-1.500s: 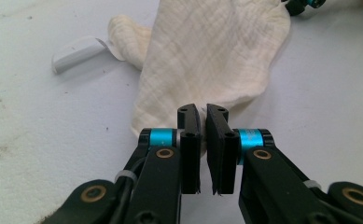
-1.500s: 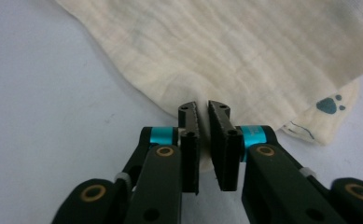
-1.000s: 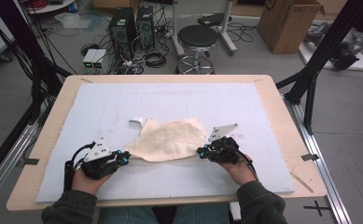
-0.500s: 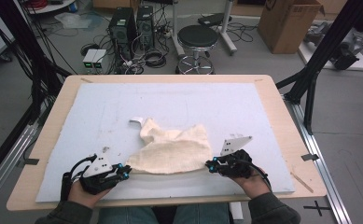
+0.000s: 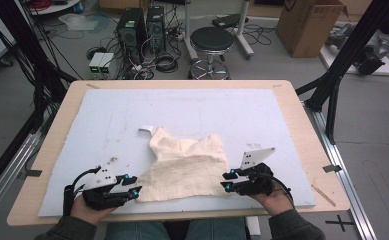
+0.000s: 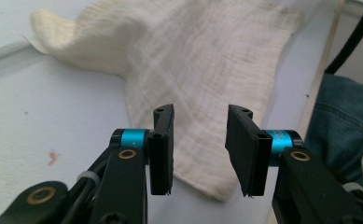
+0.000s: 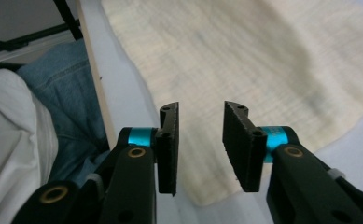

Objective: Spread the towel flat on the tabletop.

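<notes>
High view: a cream woven cloth (image 5: 184,167) lies on the pale blue mat (image 5: 197,110) that covers the wooden table (image 5: 302,125), towards the near edge and between the two hands. Its near part lies spread flat; its far part is bunched into folds, and a small white corner (image 5: 145,130) sticks out at the far left, too small to identify as a label or a turned-up hem. The left gripper (image 5: 133,185) sits at the cloth's near left corner and the right gripper (image 5: 225,181) at its near right corner, each with its tips just at the cloth's edge. The person's hands are largely covered by the gripper bodies, and the sleeves are cut off by the bottom edge.

Left gripper view: the left gripper (image 6: 200,149) has its jaws parted, having just been opening, and the cloth's corner (image 6: 207,84) lies below and beyond the gap, with nothing pressed between the pads. A jeans-clad leg (image 6: 342,126) appears past the table edge at the right.

Right gripper view: the right gripper (image 7: 200,147) likewise stands with jaws apart after just opening; the cloth (image 7: 263,60) beneath is blurred, so the pads appear to hang clear of it, though contact at the tips cannot be ruled out. Jeans and a white garment (image 7: 11,149) fill the left, partly cut off.
</notes>
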`<state>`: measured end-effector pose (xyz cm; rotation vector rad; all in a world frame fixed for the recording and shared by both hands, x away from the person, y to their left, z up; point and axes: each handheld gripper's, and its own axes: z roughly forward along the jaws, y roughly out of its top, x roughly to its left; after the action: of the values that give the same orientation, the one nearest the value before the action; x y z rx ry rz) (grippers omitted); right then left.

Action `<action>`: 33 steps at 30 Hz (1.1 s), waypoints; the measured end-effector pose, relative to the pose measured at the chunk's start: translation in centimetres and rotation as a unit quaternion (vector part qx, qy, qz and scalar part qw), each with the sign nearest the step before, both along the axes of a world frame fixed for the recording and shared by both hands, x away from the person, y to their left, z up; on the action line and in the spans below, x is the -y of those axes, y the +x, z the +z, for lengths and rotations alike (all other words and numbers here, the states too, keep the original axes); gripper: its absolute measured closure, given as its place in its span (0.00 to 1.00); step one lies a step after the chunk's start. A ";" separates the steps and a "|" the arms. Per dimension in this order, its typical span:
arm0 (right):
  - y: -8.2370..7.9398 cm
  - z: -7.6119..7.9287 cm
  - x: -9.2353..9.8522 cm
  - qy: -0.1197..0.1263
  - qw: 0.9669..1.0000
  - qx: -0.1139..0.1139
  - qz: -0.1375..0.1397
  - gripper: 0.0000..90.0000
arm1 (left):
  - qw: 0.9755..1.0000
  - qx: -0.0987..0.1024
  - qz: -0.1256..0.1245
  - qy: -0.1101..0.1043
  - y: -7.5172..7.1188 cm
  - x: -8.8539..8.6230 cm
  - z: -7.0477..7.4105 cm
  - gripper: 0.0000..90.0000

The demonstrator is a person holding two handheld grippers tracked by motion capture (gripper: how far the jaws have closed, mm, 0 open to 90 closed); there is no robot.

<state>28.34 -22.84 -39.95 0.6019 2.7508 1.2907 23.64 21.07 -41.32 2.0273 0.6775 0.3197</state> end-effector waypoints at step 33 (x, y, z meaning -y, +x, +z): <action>15.4 -2.3 -4.4 -0.070 0.994 -0.032 -0.082 0.79 | 0.991 -0.067 0.114 -0.020 16.9 3.8 -2.0 0.65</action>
<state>43.72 -18.39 -42.23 0.8508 2.7443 1.0533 40.52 17.23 -43.36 1.9489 0.9957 0.3034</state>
